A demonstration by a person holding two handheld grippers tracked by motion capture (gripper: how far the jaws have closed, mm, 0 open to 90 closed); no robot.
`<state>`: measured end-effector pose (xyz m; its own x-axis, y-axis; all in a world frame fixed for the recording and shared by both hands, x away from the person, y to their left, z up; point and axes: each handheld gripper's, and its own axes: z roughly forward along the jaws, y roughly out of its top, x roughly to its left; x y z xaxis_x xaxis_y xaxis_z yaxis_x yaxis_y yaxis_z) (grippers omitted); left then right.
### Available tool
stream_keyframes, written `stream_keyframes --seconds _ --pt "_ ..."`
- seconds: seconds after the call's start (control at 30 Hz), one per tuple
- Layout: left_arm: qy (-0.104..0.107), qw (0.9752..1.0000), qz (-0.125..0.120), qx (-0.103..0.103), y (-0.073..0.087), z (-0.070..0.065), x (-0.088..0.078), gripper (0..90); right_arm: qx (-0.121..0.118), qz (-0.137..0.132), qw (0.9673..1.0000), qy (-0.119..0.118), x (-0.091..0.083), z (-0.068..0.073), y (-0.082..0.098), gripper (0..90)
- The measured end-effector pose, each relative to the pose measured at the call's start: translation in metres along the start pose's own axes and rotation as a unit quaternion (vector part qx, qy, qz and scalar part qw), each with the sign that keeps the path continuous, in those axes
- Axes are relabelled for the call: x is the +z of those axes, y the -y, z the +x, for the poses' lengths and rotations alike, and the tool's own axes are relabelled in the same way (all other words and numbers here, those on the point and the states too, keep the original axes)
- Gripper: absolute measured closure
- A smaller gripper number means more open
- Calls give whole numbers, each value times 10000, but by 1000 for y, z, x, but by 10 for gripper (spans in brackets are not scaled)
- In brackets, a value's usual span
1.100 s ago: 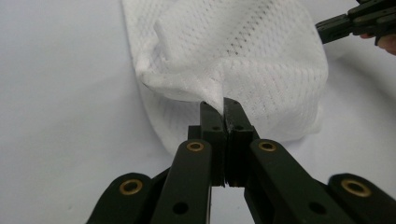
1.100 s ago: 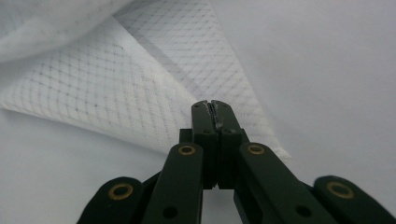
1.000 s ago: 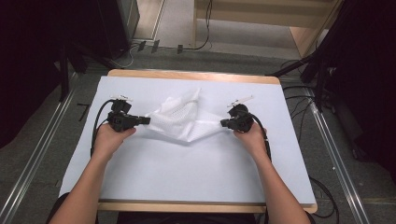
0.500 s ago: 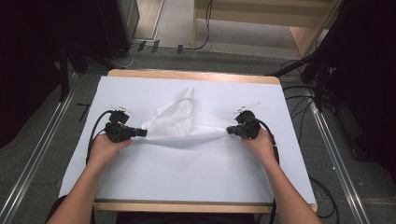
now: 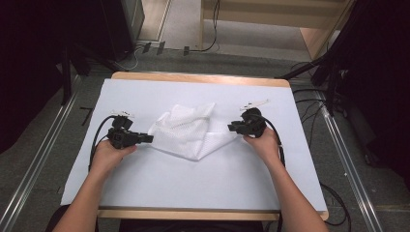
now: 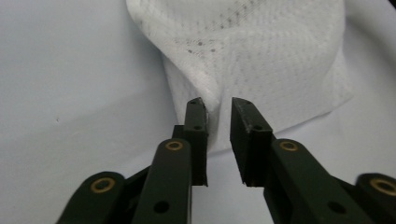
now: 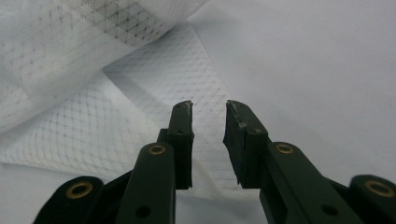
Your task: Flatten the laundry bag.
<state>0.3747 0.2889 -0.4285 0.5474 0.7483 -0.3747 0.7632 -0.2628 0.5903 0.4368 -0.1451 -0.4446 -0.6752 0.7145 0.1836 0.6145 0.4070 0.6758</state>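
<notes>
L gripper (image 5: 145, 138) & R gripper (image 5: 233, 127) just parted, at mesh cloth (image 5: 191, 130) edges; table (image 5: 203, 181) bare around.

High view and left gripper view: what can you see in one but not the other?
High view alone: the person's hands, the right hand-held gripper, the wooden table edge and grey floor. Left gripper view alone: the gap between the left hand-held gripper's jaws, which have just been opening, nothing pinched, and tiny holes in the weave. Both: the white mesh cloth on the white table cover.
</notes>
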Motion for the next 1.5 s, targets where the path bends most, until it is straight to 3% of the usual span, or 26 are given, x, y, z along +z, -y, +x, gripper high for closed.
stream_keyframes --seconds 0.1,0.23,0.4,0.7,0.9,0.97,1.1,1.23,1.33,1.43,1.47,1.5 --pt "-67 9997 -133 184 -5 -7 -13 682 104 -162 9998 -43 0 4 -6 682" --pt "-172 9992 -211 283 -9 -10 -17 643 38 -206 9998 -50 0 11 -17 642" --pt "-216 9990 -277 285 -11 -11 -18 592 -19 -254 9996 -89 3 18 -31 585" --pt "-176 9991 -266 274 -18 -9 -12 570 89 -261 9996 -116 20 25 -61 516" --pt "-187 9991 -284 269 -21 -9 -9 559 85 -392 9992 47 30 30 -77 398" --pt "-181 9991 -255 270 -21 -8 -7 555 162 -382 9991 80 39 28 -80 374" --pt "-187 9992 -209 286 -21 -5 -5 551 333 -103 9991 255 69 23 -73 366" --pt "-182 9994 -204 228 -21 -3 -3 549 422 102 9986 309 84 19 -65 381" --pt "-196 9994 -179 233 -20 -2 -3 547 324 40 9986 418 90 20 -59 456" --pt "-203 9994 -191 201 -20 -1 -4 544 238 16 9993 278 89 22 -57 614" --pt "-220 9993 -199 205 -19 -1 -5 543 137 54 9996 226 88 24 -55 752" --pt "-220 9993 -199 205 -19 -1 -5 542 137 54 9996 226 88 24 -55 752"
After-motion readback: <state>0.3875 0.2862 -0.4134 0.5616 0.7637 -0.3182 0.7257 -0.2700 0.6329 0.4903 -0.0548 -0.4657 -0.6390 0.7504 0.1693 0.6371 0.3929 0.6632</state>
